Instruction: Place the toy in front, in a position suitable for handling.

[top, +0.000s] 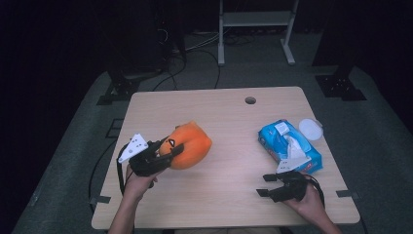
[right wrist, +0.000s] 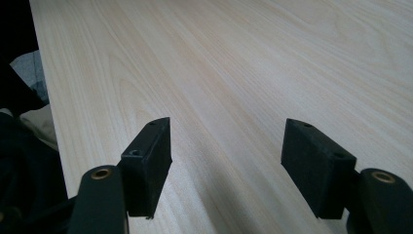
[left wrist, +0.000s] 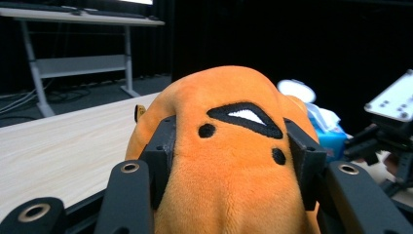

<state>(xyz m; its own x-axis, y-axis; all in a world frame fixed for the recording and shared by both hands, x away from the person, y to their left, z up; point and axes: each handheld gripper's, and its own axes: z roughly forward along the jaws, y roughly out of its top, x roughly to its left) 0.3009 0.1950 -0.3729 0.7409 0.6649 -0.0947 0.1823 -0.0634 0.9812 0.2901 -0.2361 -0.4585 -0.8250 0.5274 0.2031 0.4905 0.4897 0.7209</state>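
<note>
An orange plush toy [top: 191, 145] with black face markings lies left of the table's middle. My left gripper [top: 169, 148] is shut on it; in the left gripper view both jaws press into the sides of the plush toy [left wrist: 229, 161]. My right gripper [top: 266, 185] rests near the front right of the table, open, with nothing between its jaws. In the right gripper view the right gripper [right wrist: 226, 151] has bare light wood between its pads.
A blue pack of wet wipes [top: 289, 146] lies at the right, a white tissue sticking out, with a round white lid [top: 310, 128] beside it. The table [top: 224, 117] has a cable hole [top: 250, 100] near its far edge. A white frame stands on the floor behind.
</note>
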